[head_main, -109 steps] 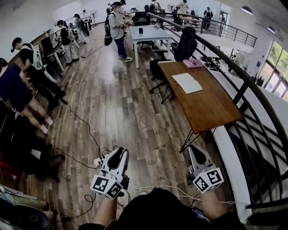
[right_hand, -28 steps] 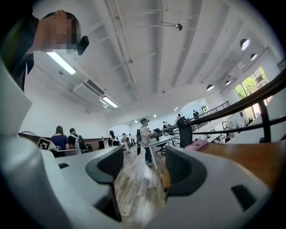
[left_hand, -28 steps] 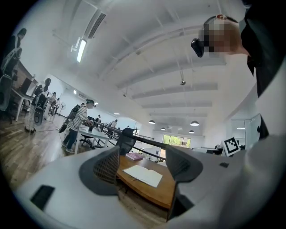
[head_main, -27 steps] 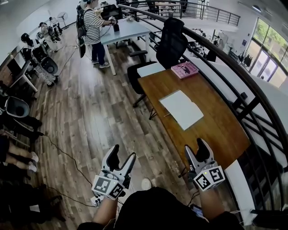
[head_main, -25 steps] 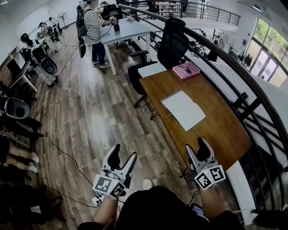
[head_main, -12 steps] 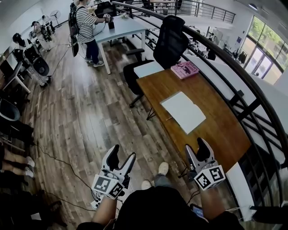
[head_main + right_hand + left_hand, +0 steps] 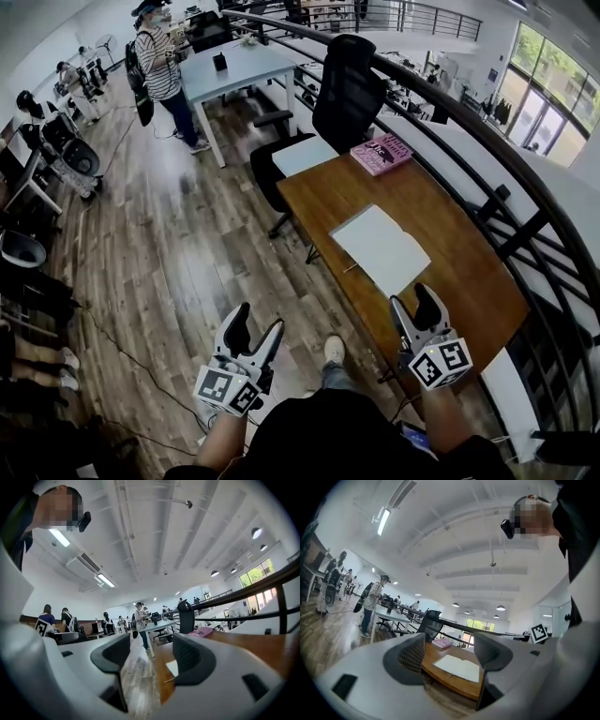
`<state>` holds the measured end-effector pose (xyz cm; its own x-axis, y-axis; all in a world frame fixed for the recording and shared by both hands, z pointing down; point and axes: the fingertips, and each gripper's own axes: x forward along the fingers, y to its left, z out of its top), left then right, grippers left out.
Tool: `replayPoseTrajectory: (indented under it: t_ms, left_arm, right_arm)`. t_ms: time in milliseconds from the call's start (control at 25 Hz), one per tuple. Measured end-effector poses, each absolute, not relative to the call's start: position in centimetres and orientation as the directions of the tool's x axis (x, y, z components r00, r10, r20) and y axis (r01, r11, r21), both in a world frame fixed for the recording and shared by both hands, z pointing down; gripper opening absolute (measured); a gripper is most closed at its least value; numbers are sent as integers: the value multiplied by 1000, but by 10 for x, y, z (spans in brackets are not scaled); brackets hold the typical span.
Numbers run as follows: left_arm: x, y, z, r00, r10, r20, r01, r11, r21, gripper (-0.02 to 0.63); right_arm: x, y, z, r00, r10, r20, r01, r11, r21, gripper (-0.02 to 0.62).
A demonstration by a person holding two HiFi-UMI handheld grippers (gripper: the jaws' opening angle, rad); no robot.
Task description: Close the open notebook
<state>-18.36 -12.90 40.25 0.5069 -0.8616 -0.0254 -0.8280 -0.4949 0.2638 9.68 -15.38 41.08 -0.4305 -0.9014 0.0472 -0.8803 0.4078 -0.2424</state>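
Note:
The open notebook (image 7: 380, 248) lies flat with its white pages up in the middle of a brown wooden table (image 7: 450, 234). My right gripper (image 7: 413, 302) is open and empty, held level just short of the table's near end. My left gripper (image 7: 255, 323) is also open and empty, over the floor to the left of the table. In the left gripper view the notebook (image 7: 458, 666) shows between the open jaws, far ahead. The right gripper view catches only a corner of the notebook (image 7: 169, 667) beside the right jaw.
A pink book (image 7: 381, 153) and a white sheet (image 7: 305, 155) lie at the table's far end, with a black office chair (image 7: 347, 89) behind. A black railing (image 7: 506, 187) runs along the table's right side. A person in a striped shirt (image 7: 159, 66) stands by a grey table (image 7: 234, 70).
I have walked closer to the wooden table. Both grippers came forward with me, and the right one now hangs near the table's near end. The jaws stayed open.

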Motion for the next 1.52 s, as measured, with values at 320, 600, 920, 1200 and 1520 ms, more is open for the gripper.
replayPoseTrajectory:
  t_ms: [320, 600, 920, 1200, 1520]
  left_arm:
    - [-164, -196, 401, 525, -851, -12, -822, -511, 250, 311]
    - [-132, -251, 418, 551, -834, 33, -809, -524, 268, 311]
    - [-96, -297, 449, 577, -810, 108, -797, -530, 290, 311]
    - [-85, -318, 482, 569, -802, 178, -807, -505, 305, 311]
    - [-92, -317, 498, 554, -798, 238, -820, -475, 319, 311]
  right_arm:
    - [121, -235, 424, -415, -906, 81, -895, 391, -215, 268]
    - [150, -287, 457, -406, -900, 161, -904, 369, -218, 274]
    - [179, -344, 526, -428, -827, 363, -903, 409, -133, 305]
    - [196, -384, 586, -423, -762, 489, -900, 418, -128, 314]
    - [205, -402, 643, -385, -694, 608, -913, 383, -141, 354]
